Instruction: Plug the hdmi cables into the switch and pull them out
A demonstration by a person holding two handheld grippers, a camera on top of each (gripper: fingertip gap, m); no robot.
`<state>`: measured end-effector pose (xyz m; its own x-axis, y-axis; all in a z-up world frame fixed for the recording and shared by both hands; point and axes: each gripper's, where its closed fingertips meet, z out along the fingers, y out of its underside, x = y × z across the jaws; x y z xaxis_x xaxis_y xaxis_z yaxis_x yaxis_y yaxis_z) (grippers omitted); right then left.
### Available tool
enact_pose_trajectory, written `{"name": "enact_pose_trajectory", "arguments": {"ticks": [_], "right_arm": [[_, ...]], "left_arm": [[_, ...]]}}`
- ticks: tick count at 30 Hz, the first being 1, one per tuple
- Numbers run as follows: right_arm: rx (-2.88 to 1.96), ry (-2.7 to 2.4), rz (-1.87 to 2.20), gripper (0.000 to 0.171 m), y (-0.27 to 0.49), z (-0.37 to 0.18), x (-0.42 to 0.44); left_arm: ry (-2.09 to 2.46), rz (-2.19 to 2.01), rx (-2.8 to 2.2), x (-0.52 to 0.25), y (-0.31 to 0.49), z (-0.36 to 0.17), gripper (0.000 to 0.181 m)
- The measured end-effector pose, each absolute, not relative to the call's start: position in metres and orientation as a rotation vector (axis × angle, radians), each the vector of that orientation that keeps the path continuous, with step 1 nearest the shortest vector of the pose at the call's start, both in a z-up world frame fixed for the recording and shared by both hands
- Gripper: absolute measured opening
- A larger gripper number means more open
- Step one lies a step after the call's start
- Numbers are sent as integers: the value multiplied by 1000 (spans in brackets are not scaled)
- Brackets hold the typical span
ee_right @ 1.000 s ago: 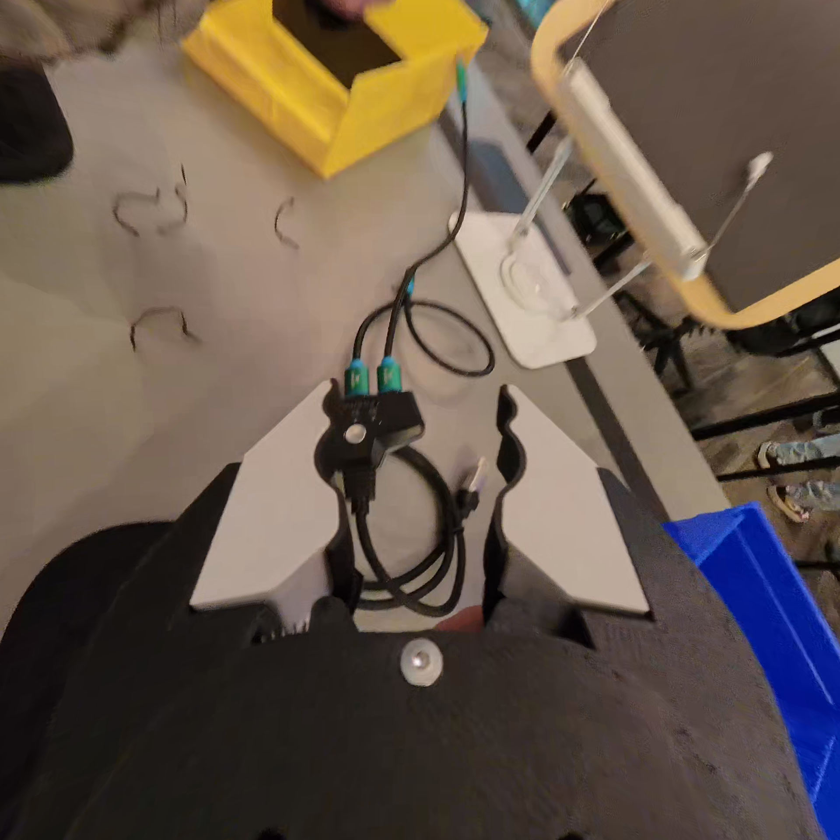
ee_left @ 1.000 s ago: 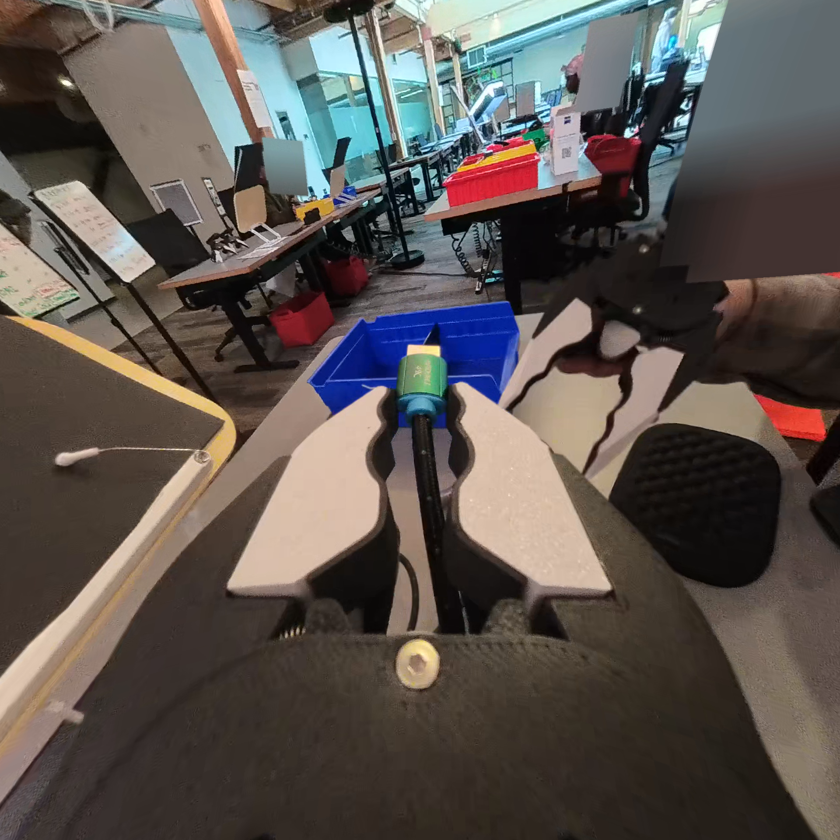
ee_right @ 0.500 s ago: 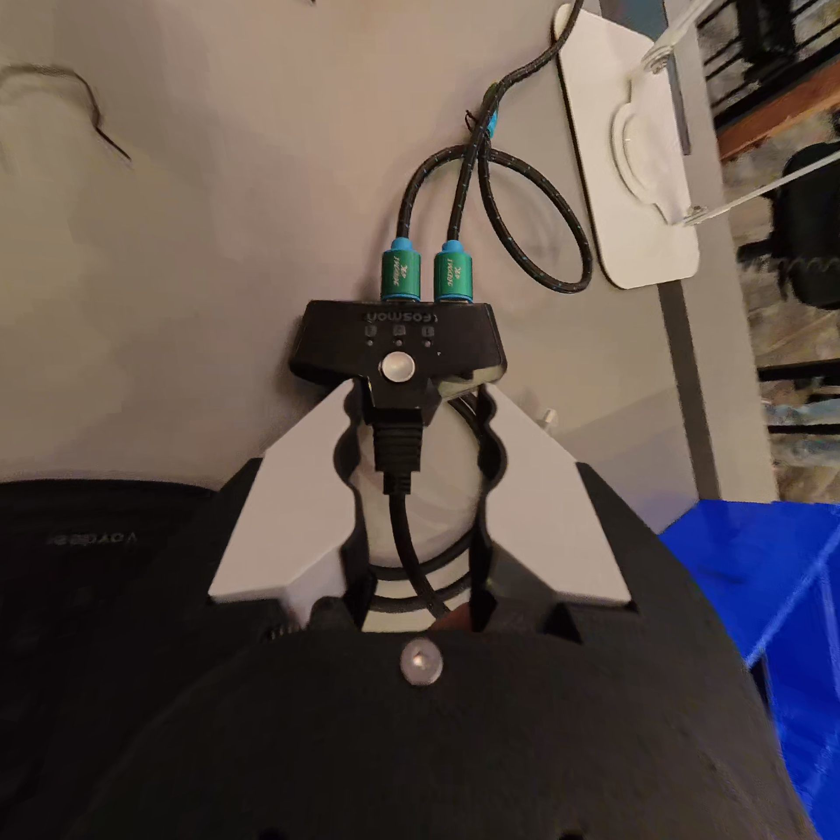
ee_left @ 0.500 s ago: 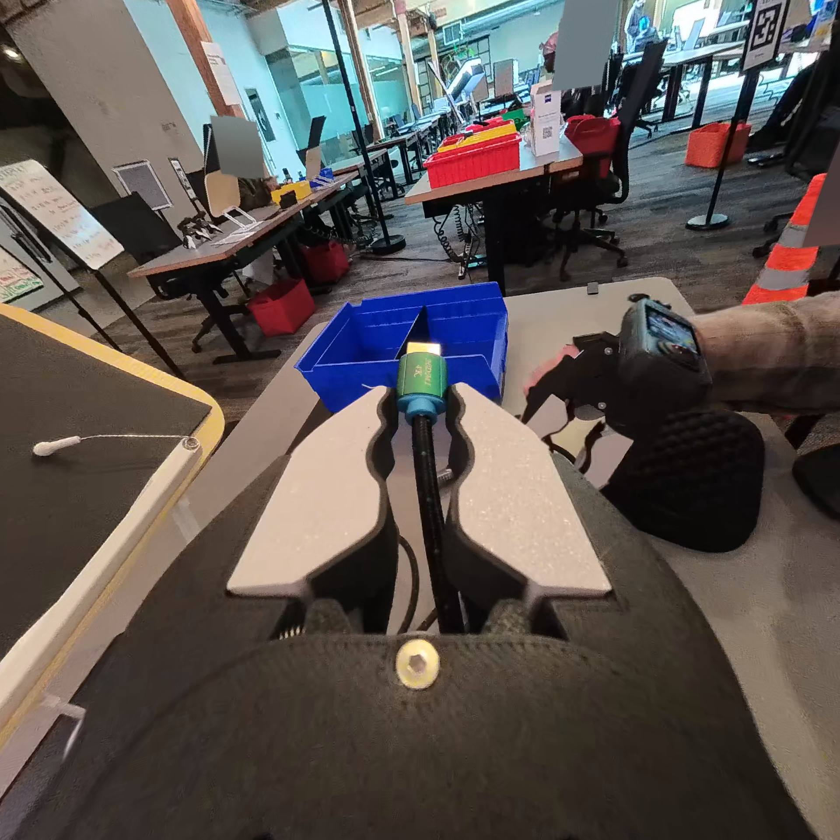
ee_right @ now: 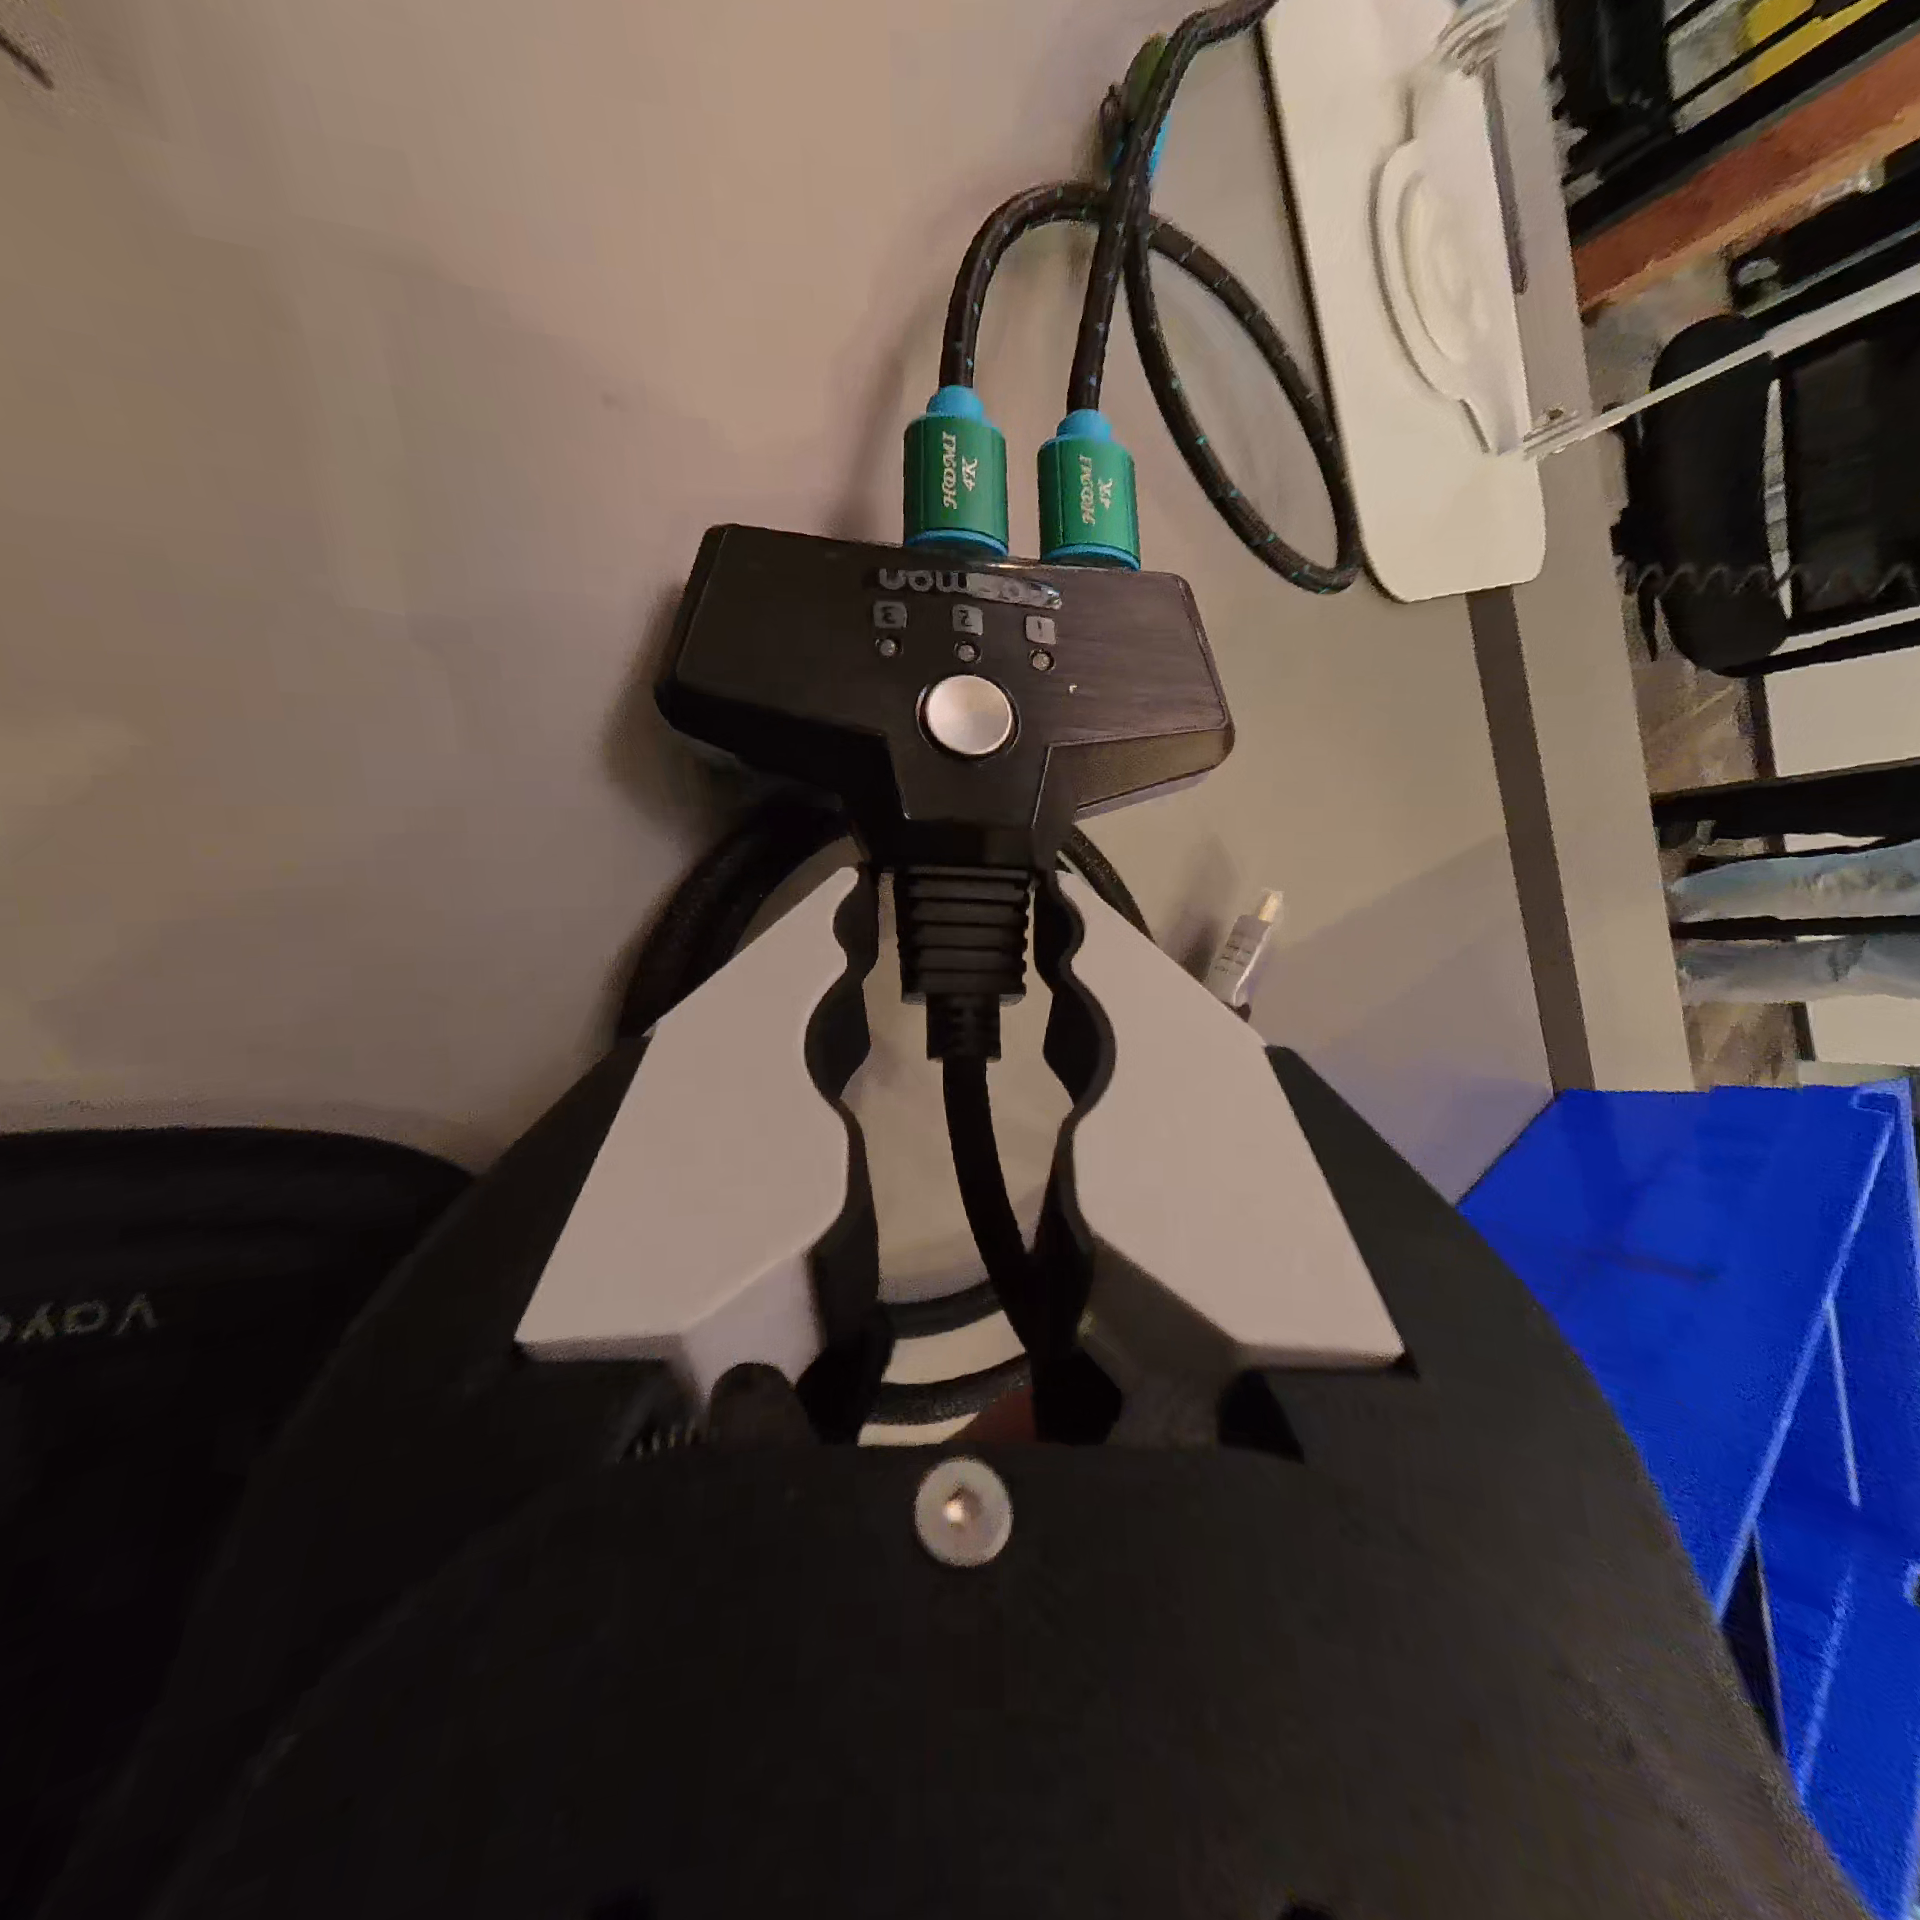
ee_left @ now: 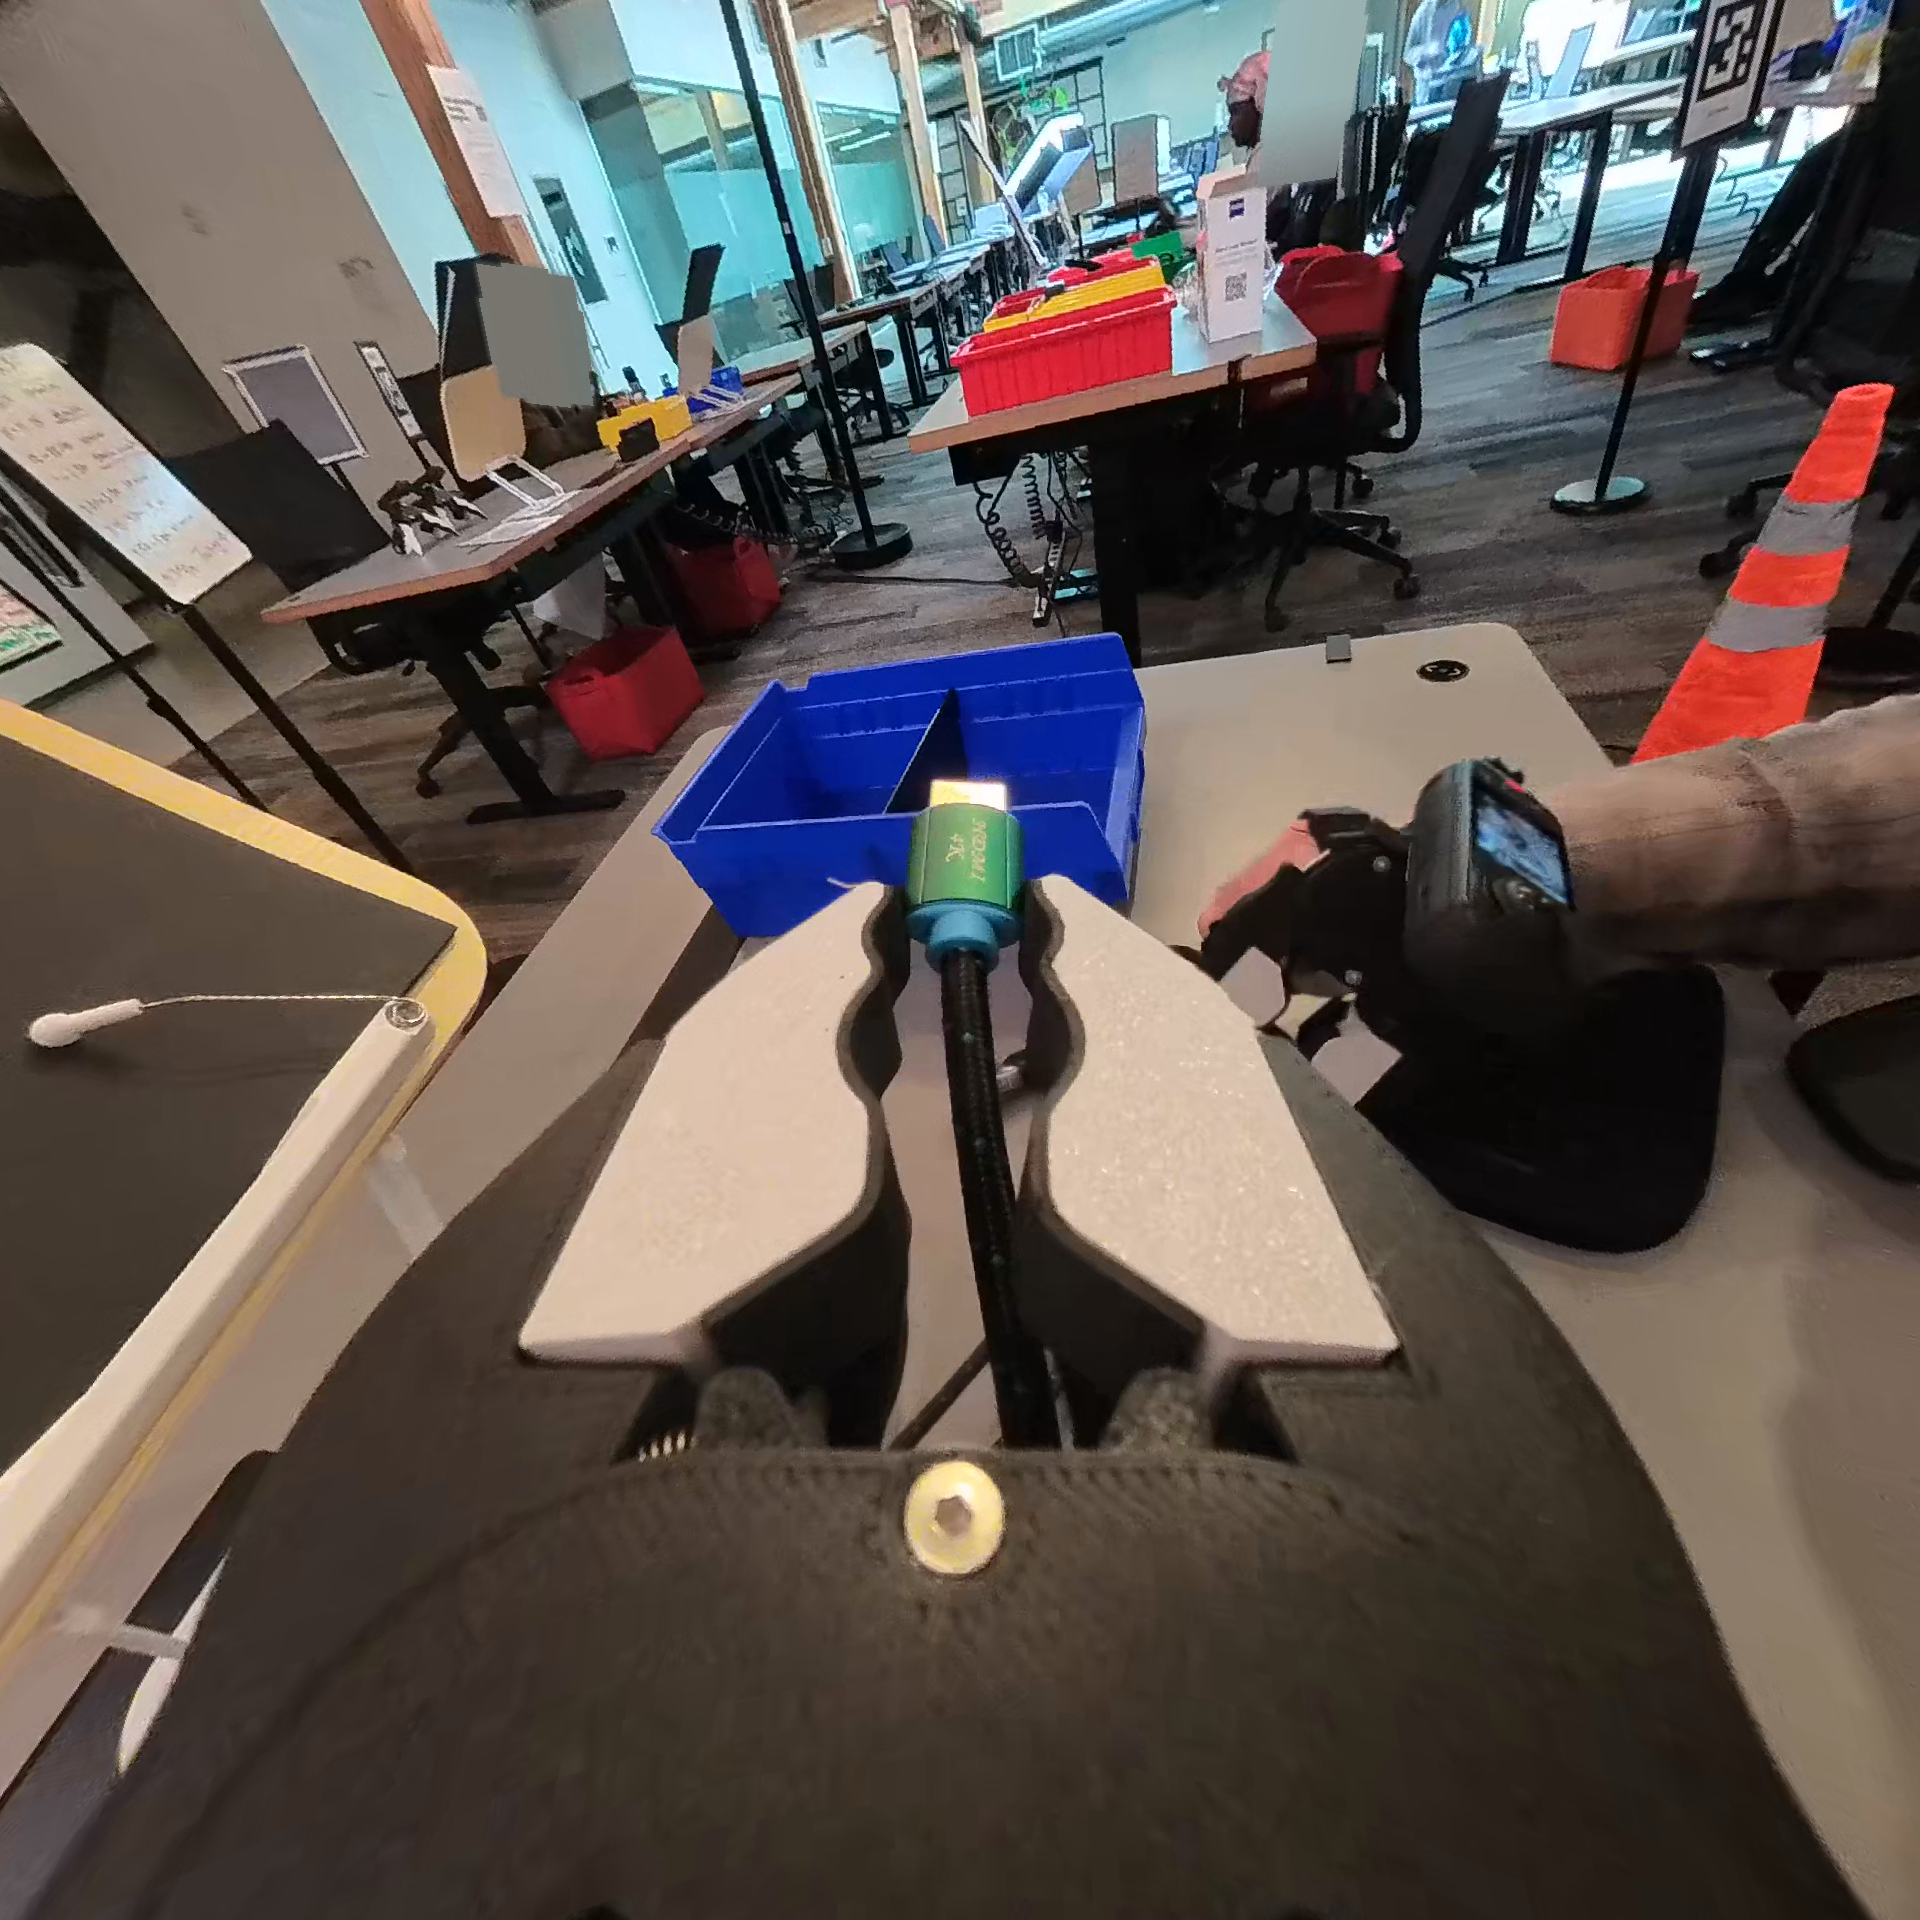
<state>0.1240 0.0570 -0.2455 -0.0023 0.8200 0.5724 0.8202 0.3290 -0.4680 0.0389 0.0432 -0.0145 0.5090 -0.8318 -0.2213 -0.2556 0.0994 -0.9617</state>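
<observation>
My left gripper (ee_left: 961, 920) is shut on a green HDMI plug (ee_left: 964, 857), held above the table with its metal tip pointing at the blue bin; its braided cable (ee_left: 982, 1143) runs back between the fingers. My right gripper (ee_right: 958, 894) is shut on the ribbed cable boot (ee_right: 961, 935) of the black switch (ee_right: 1101, 675), which lies on the grey table. Two green HDMI plugs (ee_right: 954, 483) (ee_right: 1088, 494) sit in the switch's far edge, at the middle and right. No plug shows at its left end.
A blue bin (ee_left: 1039, 727) stands at the table's far edge and shows at lower right in the right wrist view (ee_right: 1714, 1351). A black pad (ee_left: 1558, 1122), a white stand base (ee_right: 1423, 312), a loose connector (ee_right: 1247, 945) and a yellow-edged black board (ee_left: 156, 1039) are near. Across from one pair of fingers to the other is roughly 25 centimeters.
My right gripper has come down to the switch and closed on its cable boot. My left gripper still holds the plug and has barely moved.
</observation>
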Motion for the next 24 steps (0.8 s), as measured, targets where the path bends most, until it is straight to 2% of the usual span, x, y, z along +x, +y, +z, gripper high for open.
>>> {"name": "enact_pose_trajectory", "arguments": {"ticks": [12,24], "right_arm": [[-1493,-1543,423,23,75,-179,128],[-1327,-1639,591,21,80,-80,139]], "left_arm": [[966,-545,-1450,24,46,-7,21],[954,-552,-1388,17,31,15,20]]}}
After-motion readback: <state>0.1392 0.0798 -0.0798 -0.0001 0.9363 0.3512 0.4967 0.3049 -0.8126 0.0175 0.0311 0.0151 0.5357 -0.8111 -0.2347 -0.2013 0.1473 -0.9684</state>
